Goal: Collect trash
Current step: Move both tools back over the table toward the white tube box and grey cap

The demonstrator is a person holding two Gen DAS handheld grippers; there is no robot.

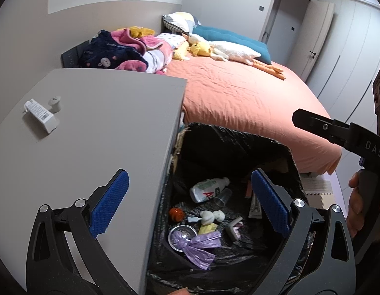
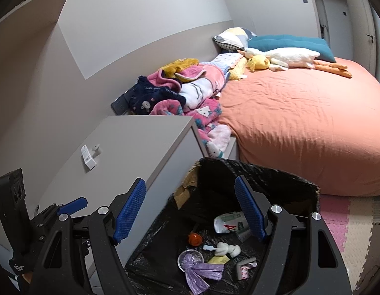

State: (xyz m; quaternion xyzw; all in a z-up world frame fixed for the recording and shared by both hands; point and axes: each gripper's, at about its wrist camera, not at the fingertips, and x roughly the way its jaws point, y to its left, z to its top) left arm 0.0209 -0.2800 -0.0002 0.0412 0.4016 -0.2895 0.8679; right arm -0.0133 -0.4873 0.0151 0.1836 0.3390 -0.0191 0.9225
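A cardboard bin lined with a black bag [image 1: 239, 142] [image 2: 263, 172] stands between the nightstand and the bed. It holds several pieces of trash: a white bottle [image 1: 208, 188] [image 2: 226, 222], a purple bag [image 1: 202, 245] [image 2: 202, 272], an orange ball [image 1: 176, 213] [image 2: 195, 239] and crumpled tissue [image 1: 212, 216] [image 2: 226, 248]. My left gripper [image 1: 190, 204] is open and empty above the bin's left edge. My right gripper [image 2: 190, 211] is open and empty over the bin. A white tube [image 1: 40, 114] [image 2: 88, 157] and a small white cap [image 1: 54, 102] [image 2: 96, 148] lie on the grey nightstand [image 1: 104, 135] [image 2: 131, 147].
A bed with an orange sheet [image 1: 239, 93] [image 2: 300, 123] lies behind the bin, with piled blankets [image 1: 131, 51] [image 2: 185, 91], pillows and plush toys [image 1: 226, 49] [image 2: 283, 59]. Foam floor mats [image 2: 349, 221] lie at the right. Closet doors [image 1: 349, 49] stand at the far right.
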